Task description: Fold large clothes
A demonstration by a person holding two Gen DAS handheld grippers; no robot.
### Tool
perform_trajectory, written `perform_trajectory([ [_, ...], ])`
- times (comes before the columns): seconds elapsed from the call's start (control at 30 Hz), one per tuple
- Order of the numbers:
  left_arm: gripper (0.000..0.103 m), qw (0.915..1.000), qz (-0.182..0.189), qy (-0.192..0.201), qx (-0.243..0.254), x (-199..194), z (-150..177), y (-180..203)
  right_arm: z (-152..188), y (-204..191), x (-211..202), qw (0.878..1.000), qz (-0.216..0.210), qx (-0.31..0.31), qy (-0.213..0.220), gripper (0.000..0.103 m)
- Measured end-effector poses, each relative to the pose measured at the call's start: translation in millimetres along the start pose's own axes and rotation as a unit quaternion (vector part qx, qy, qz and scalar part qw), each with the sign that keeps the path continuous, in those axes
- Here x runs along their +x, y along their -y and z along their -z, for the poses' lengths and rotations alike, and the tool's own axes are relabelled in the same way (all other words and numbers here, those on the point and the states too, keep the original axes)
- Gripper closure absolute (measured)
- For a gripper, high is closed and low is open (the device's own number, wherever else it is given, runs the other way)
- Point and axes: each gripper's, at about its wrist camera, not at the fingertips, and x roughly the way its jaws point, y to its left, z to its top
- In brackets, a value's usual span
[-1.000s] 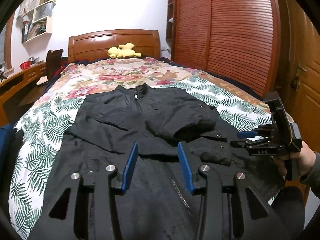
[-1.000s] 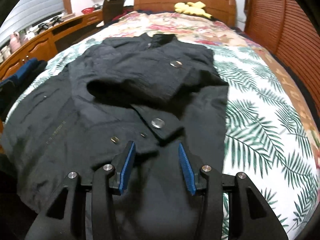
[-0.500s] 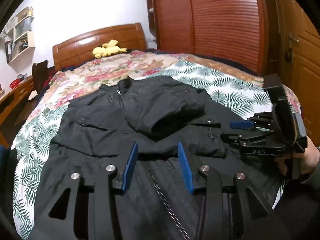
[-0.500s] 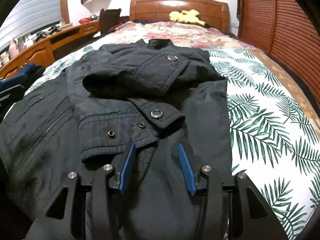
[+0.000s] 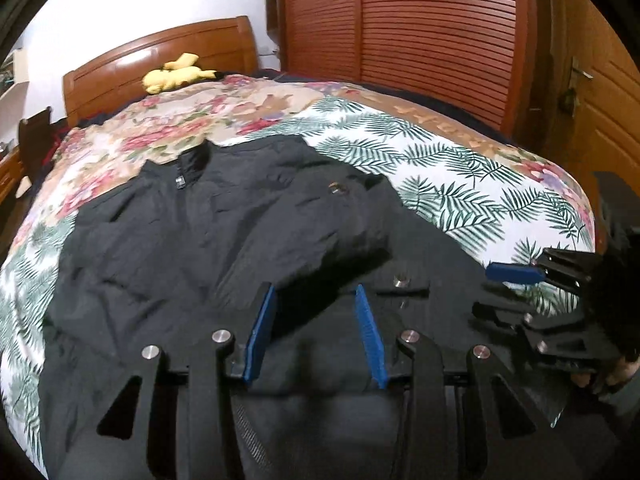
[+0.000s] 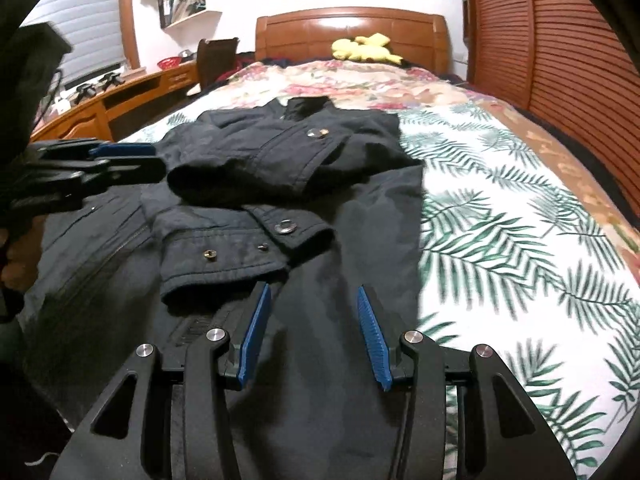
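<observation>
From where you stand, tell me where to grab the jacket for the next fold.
Take the jacket by its bottom hem, the edge nearest both grippers, coming in low from the foot of the bed. Both sleeves already lie folded across the chest, cuffs stacked mid-body, so lifting the hem toward the collar probably halves it. Left gripper and right gripper are open.

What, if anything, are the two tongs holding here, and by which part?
Nothing. The left tongs and right tongs both stand open above the black jacket on the bed, with no fabric pinched between their pads.
</observation>
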Motion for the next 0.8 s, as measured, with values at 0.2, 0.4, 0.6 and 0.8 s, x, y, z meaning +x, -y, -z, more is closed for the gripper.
perform_trajectory([
  [0.2,0.063,0.9994,0.014,-0.025,0.021,39,-25,21,4,10,-3,1.000,-0.001,-0.004,-0.002,0.057],
  [0.4,0.063,0.9975,0.027,-0.055,0.035,71,-42,36,7,19,-7,1.000,-0.004,-0.001,-0.001,0.056],
  [0.6,0.063,0.9933,0.021,-0.107,0.037,103,-40,33,7,18,-12,1.000,-0.007,-0.005,0.005,0.056],
  [0.8,0.063,0.9911,0.019,-0.126,0.039,116,-32,33,5,18,-15,1.000,-0.009,-0.005,0.013,0.056],
])
